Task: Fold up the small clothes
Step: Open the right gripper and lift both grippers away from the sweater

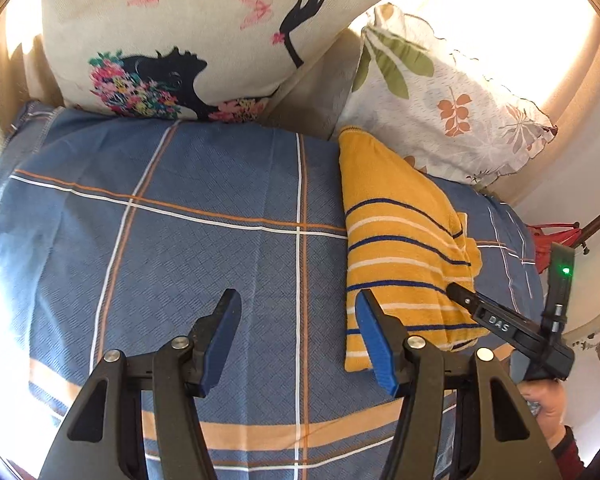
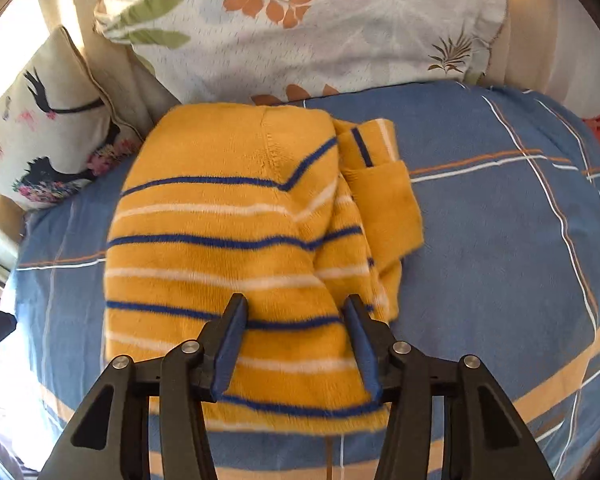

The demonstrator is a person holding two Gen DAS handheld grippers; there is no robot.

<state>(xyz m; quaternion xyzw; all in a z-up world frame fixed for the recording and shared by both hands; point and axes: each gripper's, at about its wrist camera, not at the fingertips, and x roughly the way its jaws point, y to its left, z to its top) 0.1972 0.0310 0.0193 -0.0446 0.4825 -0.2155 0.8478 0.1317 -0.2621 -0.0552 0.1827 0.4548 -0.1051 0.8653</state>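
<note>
Both grippers, left point(image 1: 296, 316) and right point(image 2: 294, 320), stand spread, holding nothing; recommend pinching the yellow striped sweater point(image 2: 236, 256) by its protruding sleeve point(image 2: 392, 208) and tucking inward on the blue bedspread point(image 2: 500, 240).

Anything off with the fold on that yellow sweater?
Mostly tidy. The yellow striped sweater lies folded on the blue plaid blanket, but one sleeve cuff sticks out past its right edge, so that side isn't square. Both tools are open.
</note>
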